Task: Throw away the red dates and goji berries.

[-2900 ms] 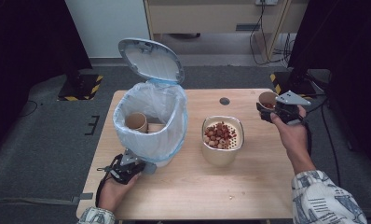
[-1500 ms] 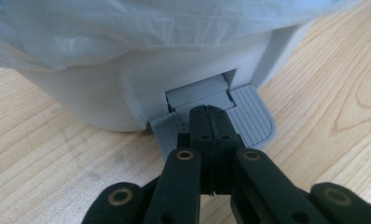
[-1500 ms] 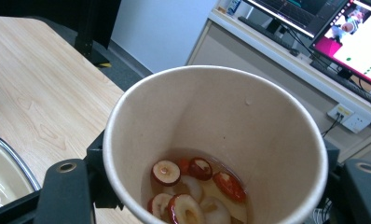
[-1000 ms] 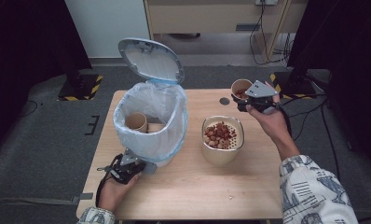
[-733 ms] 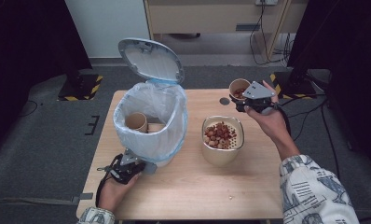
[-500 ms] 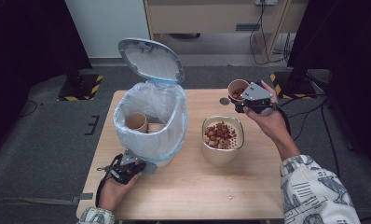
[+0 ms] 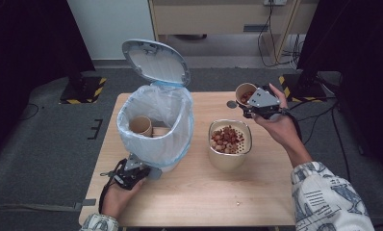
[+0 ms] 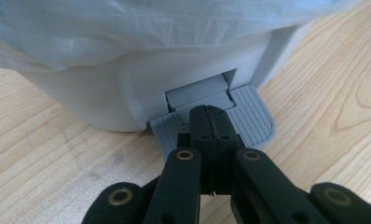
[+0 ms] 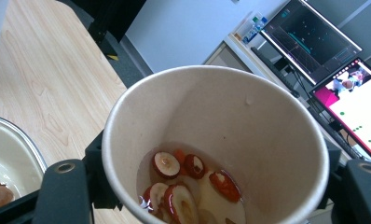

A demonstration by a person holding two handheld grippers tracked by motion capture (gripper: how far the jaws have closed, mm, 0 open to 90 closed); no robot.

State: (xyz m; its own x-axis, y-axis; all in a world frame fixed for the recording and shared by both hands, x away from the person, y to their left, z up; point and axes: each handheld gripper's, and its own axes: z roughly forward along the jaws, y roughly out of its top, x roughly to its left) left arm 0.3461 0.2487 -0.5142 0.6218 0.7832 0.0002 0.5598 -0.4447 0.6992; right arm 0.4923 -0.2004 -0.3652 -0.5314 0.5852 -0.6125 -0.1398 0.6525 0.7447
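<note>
A white pedal bin [image 7: 153, 120] lined with a pale plastic bag stands on the left of the wooden table, its lid [image 7: 156, 62] up. A brown paper cup [image 7: 140, 126] lies inside it. My left gripper [image 7: 140, 170] is shut at the bin's foot. In the left gripper view its tips [image 8: 210, 114] rest on the grey ribbed pedal [image 8: 253, 116]. My right gripper [image 7: 257, 103] is shut on a paper cup [image 7: 245, 91], held above the table's far right, behind the bowl. The cup [image 9: 221, 116] holds liquid and sliced red dates [image 9: 188, 186].
A cream bowl [image 7: 218, 161] with a strainer of reddish fruit pieces stands at mid-table. A small dark disc [image 7: 232, 104] lies beside the held cup. Black stands with hazard-striped bases [image 7: 83, 89] sit on the floor behind. Monitors [image 9: 351, 93] stand beyond the table.
My right gripper has carried the cup leftward from the table's far right corner to just behind the bowl. The left gripper stays on the pedal and the lid stays up.
</note>
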